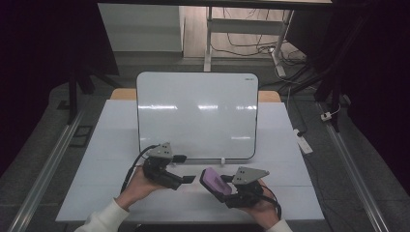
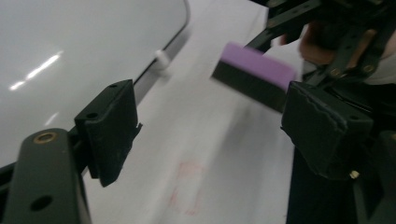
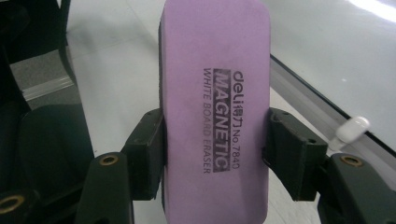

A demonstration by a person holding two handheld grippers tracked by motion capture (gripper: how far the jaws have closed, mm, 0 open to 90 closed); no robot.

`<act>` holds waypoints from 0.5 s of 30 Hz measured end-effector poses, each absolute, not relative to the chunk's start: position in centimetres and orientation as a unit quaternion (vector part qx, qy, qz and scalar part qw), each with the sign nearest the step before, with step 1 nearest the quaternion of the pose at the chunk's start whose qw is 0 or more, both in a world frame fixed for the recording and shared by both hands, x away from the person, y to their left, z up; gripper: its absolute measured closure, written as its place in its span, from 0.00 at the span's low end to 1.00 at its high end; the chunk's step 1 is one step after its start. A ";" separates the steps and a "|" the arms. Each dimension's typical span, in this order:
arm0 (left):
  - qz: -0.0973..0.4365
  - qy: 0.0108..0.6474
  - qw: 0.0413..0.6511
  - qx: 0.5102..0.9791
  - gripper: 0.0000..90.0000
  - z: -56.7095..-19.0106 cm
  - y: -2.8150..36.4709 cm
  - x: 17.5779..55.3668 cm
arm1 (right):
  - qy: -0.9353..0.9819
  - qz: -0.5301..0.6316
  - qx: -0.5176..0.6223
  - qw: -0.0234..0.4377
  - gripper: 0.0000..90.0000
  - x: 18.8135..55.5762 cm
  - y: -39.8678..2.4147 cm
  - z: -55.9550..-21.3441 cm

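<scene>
Closest to the person, the right gripper (image 1: 223,189) sits low at the near edge of the table (image 1: 116,145), and it's clamped on a purple eraser (image 1: 213,181). In the right gripper view you can see both black pads pressed flat against the long sides of the eraser (image 3: 215,112), purple back facing the camera with the printing readable on it ("MAGNETIC WHITE BOARD ERASER", a Deli one), dark felt side turned away. The eraser sticks out past the jaws toward the whiteboard and is tilted, off the table surface as far as I can tell.

Just to the left of it, the left gripper (image 1: 186,179) is held by the other hand (image 1: 140,186), white sleeve (image 1: 104,220) coming in from the bottom. Its jaws stand open with nothing between them. In the left gripper view the two pads are well apart with bare table in the gap, and the eraser (image 2: 254,70) shows beyond them, held in the other gripper (image 2: 285,44), purple on top and black felt below (a bit blurred).

Farther back, the whiteboard (image 1: 196,113) lies on the table, wiped clean with just some light glare on it. A small white clip (image 1: 223,161) sits at its near edge, not far from the eraser.

Beyond the table there's grey floor, a desk frame (image 1: 209,38) and a tangle of cables (image 1: 256,48).
</scene>
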State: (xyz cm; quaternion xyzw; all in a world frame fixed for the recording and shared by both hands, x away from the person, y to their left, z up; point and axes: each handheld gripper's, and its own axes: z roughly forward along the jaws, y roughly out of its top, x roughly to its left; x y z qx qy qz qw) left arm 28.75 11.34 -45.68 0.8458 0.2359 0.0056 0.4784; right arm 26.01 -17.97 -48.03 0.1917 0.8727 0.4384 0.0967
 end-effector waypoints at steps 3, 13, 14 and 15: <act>-0.003 0.216 0.473 0.854 0.23 -45.8 10.4 28.8 | 0.875 0.437 0.186 0.094 0.45 26.0 -17.6 -48.1; -0.050 0.158 0.453 0.876 0.33 -46.5 8.6 28.8 | 0.878 0.445 0.159 0.079 0.45 25.7 -16.8 -48.2; -0.055 0.154 0.451 0.878 0.36 -46.6 8.5 28.8 | 0.878 0.446 0.156 0.078 0.45 25.6 -16.7 -48.2; -0.051 0.154 0.447 0.880 0.39 -46.6 8.4 28.7 | 0.878 0.444 0.156 0.081 0.45 25.6 -16.6 -48.2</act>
